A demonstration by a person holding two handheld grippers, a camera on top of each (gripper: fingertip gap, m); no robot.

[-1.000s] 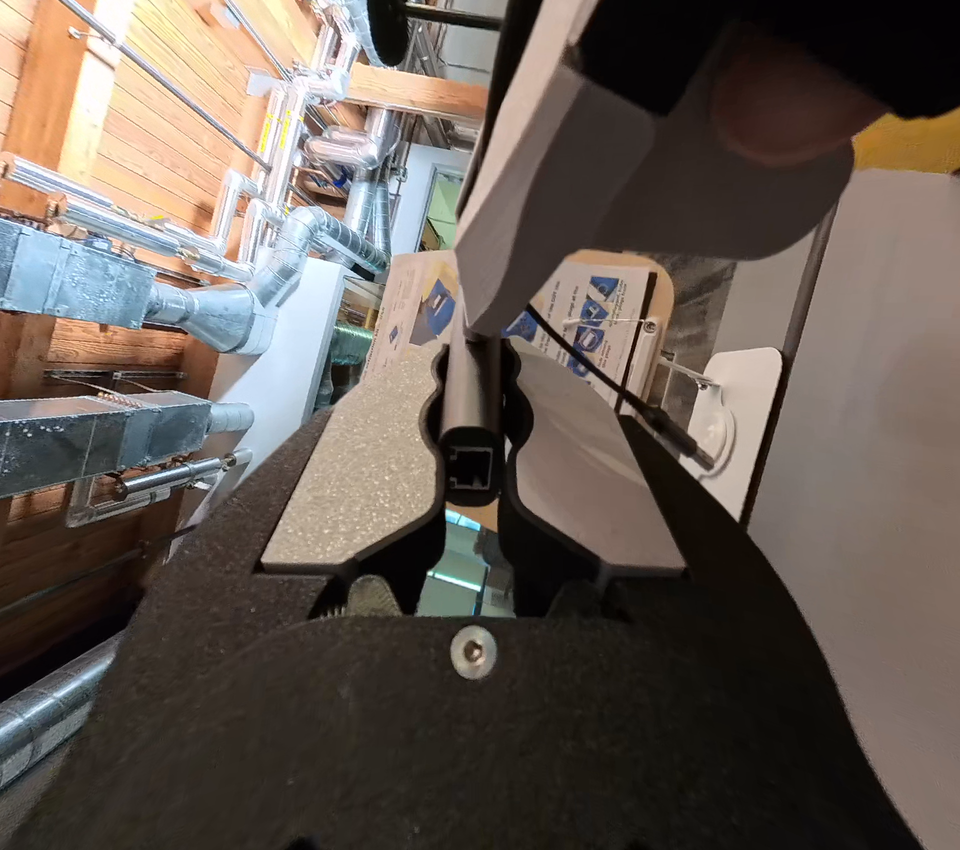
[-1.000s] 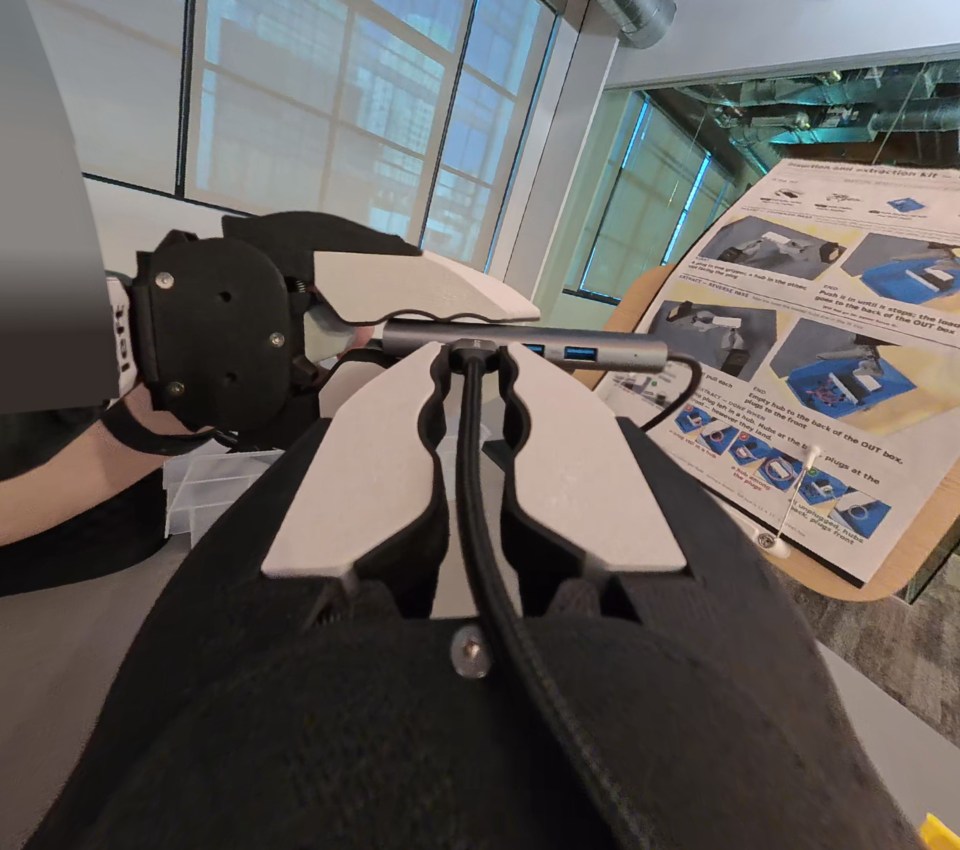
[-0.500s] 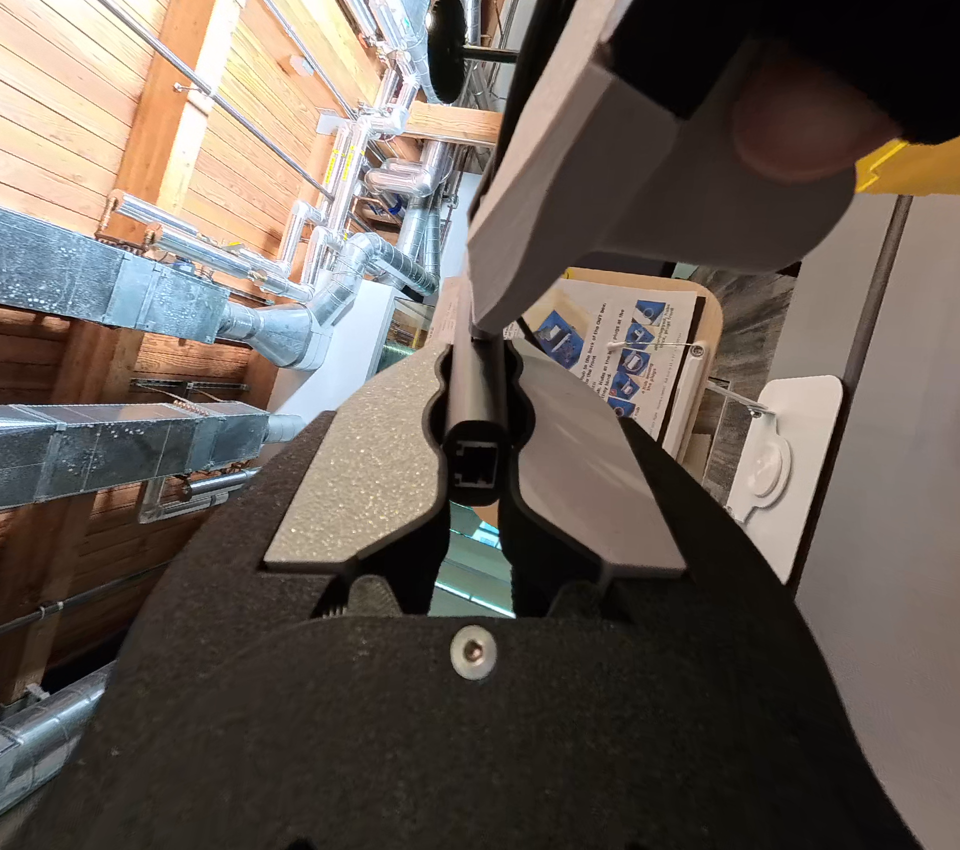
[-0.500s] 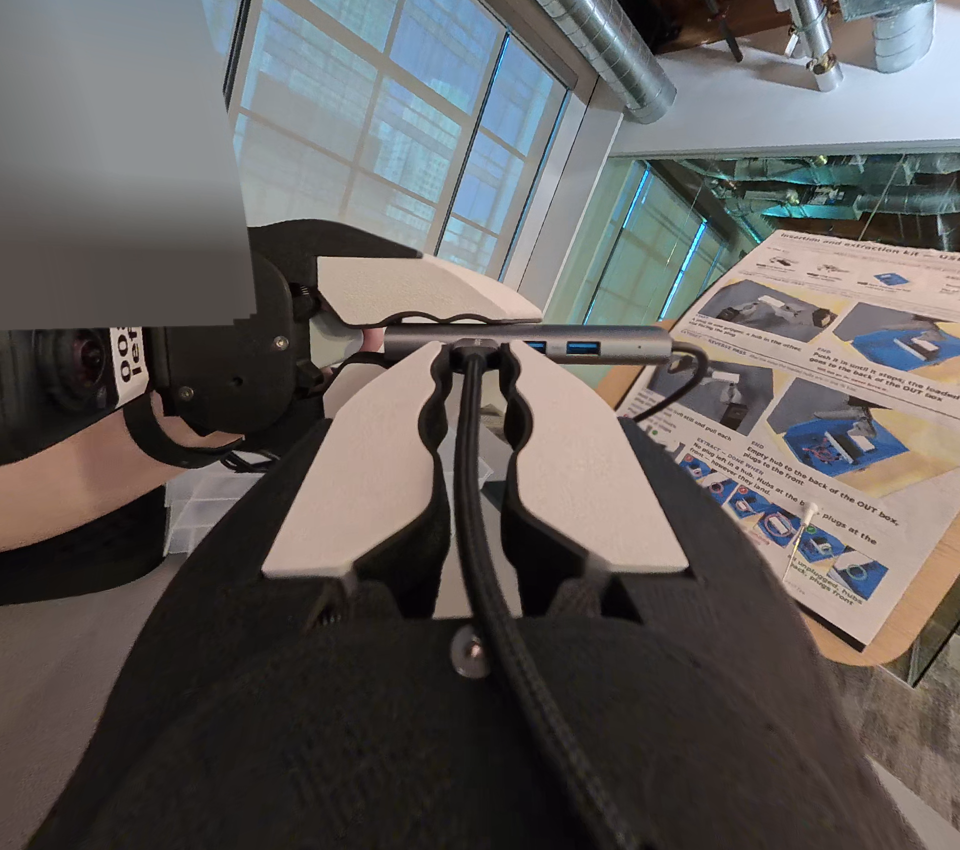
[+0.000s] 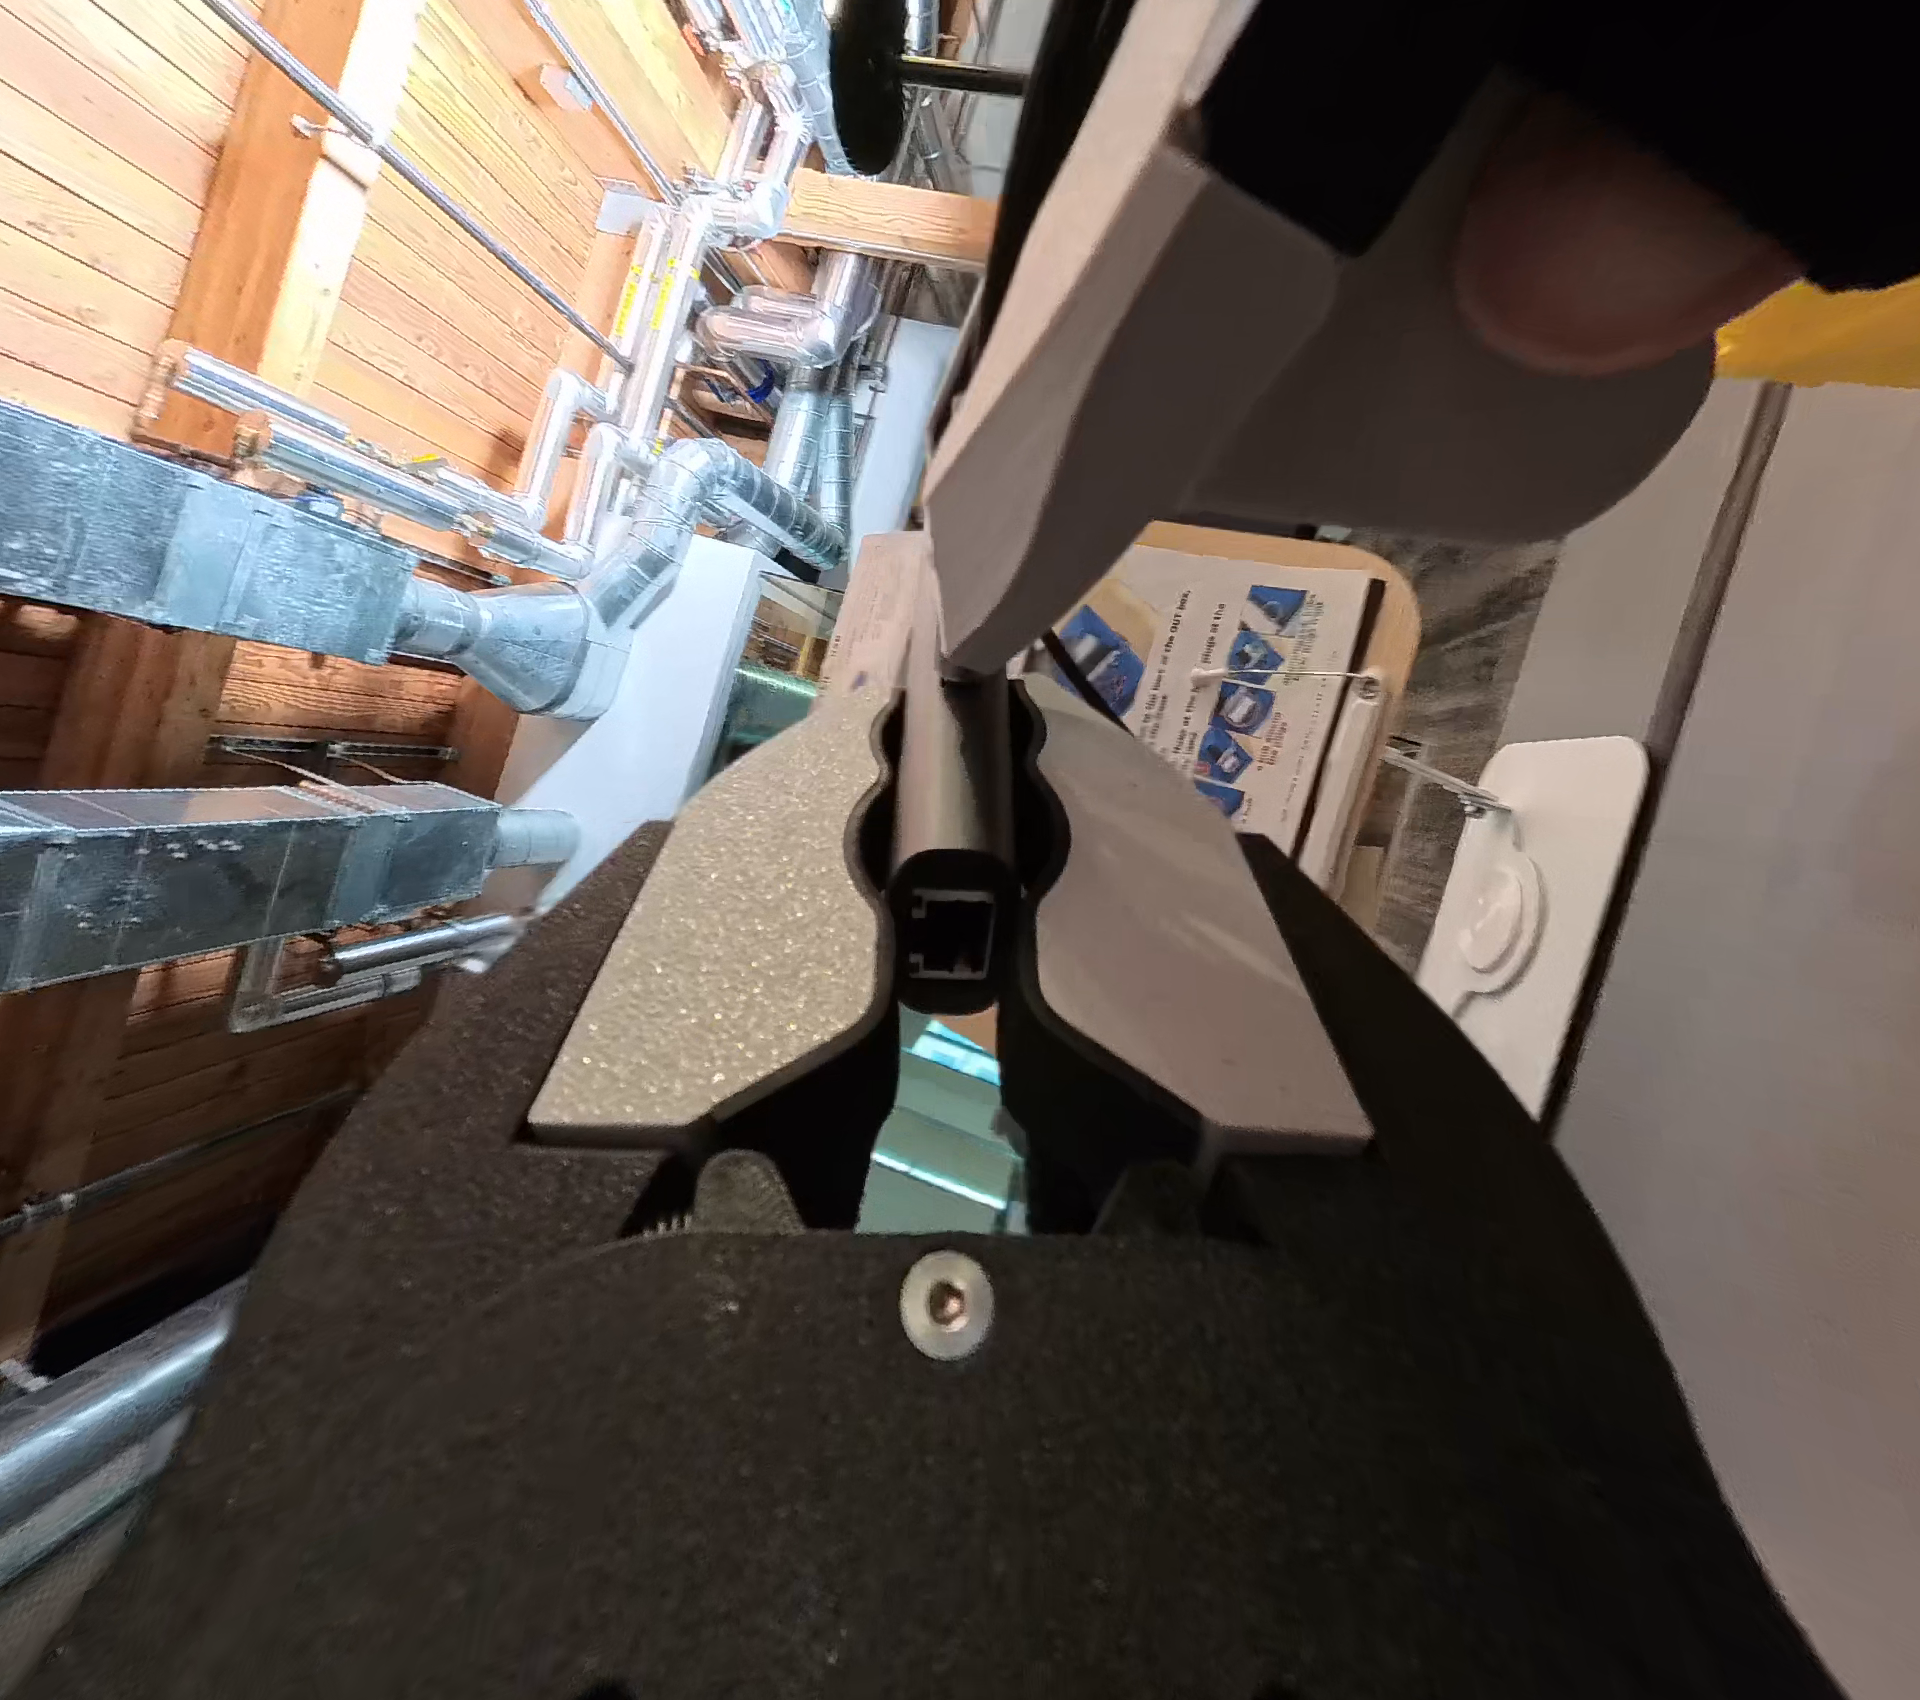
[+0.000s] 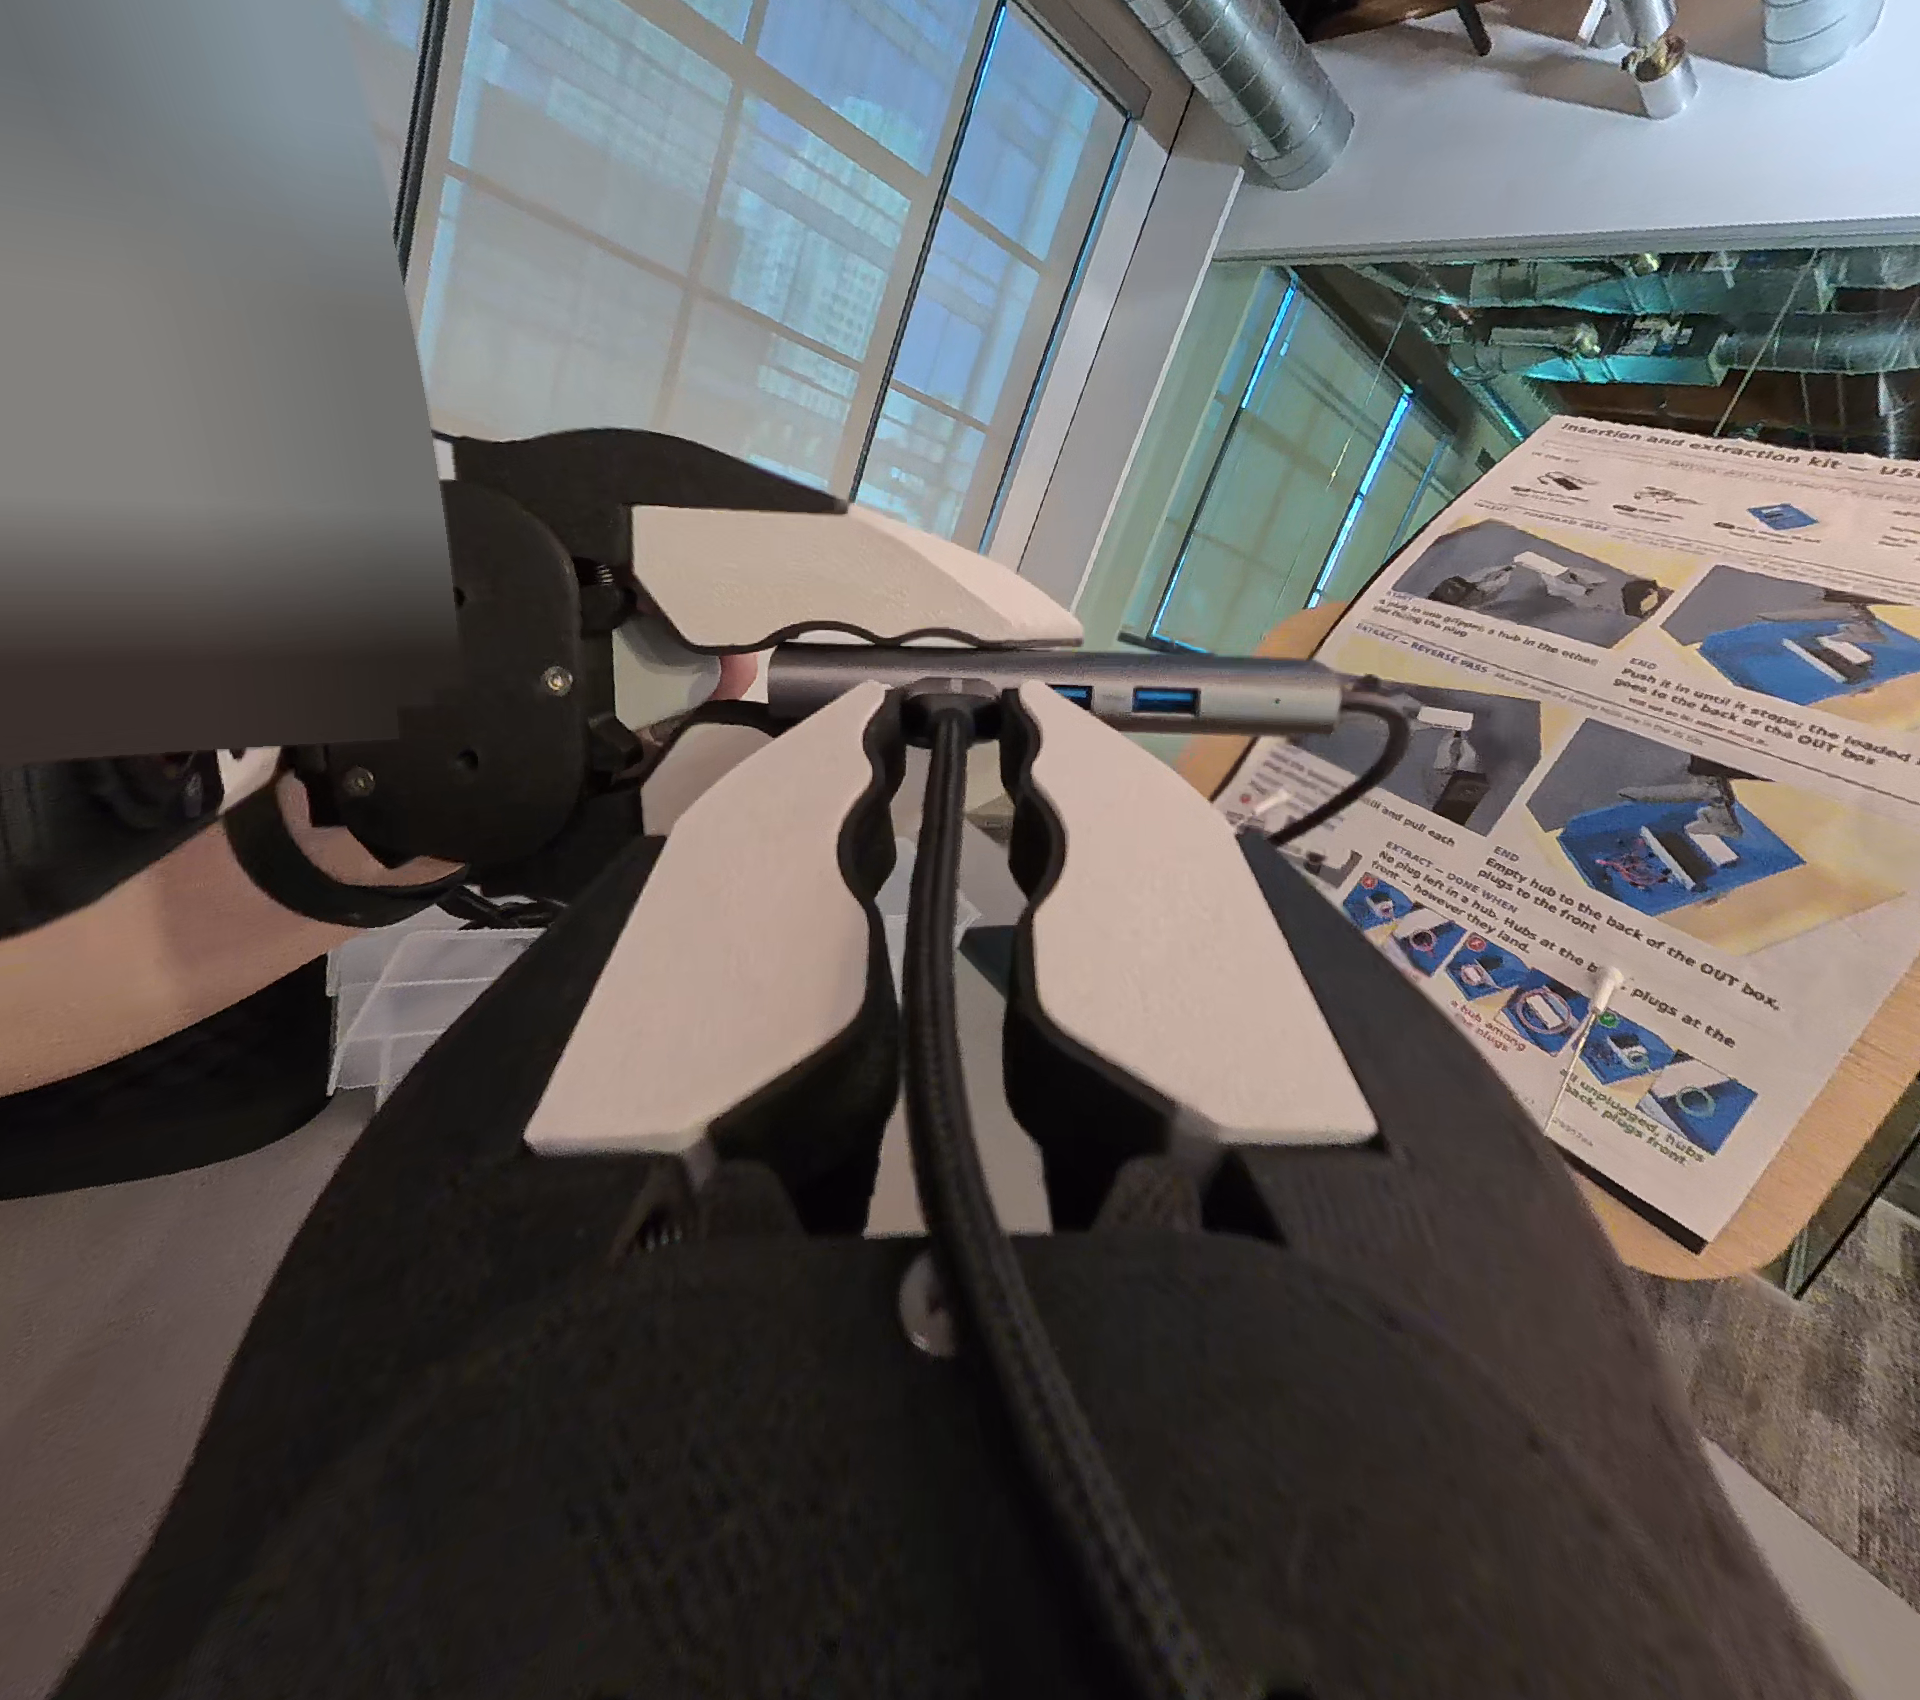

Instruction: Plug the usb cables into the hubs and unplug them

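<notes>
My left gripper (image 5: pixel 951 715) is shut on a slim grey USB hub (image 5: pixel 948 829), whose end port faces the camera. In the right wrist view the hub (image 6: pixel 1247 696) lies crosswise, with blue ports facing me and its own thin cable (image 6: pixel 1351 777) hanging at the right. My right gripper (image 6: pixel 948 700) is shut on the plug of a black braided USB cable (image 6: pixel 961 1027). The plug head meets the hub's side; how deep it sits is hidden. The left gripper (image 6: pixel 831 611) holds the hub's left end. The right gripper's grey fingers (image 5: pixel 1122 424) show above the hub.
A printed instruction sheet on a wooden board (image 6: pixel 1662 819) stands to the right, also in the left wrist view (image 5: pixel 1257 684). Clear plastic boxes (image 6: pixel 416 1006) sit on the grey table (image 6: pixel 156 1338) under the left gripper. A white plate (image 5: pixel 1527 902) is mounted at the right.
Both grippers have tilted and shifted together, so the background has slid in both views. Both grips are unchanged and the plug stays at the hub.
</notes>
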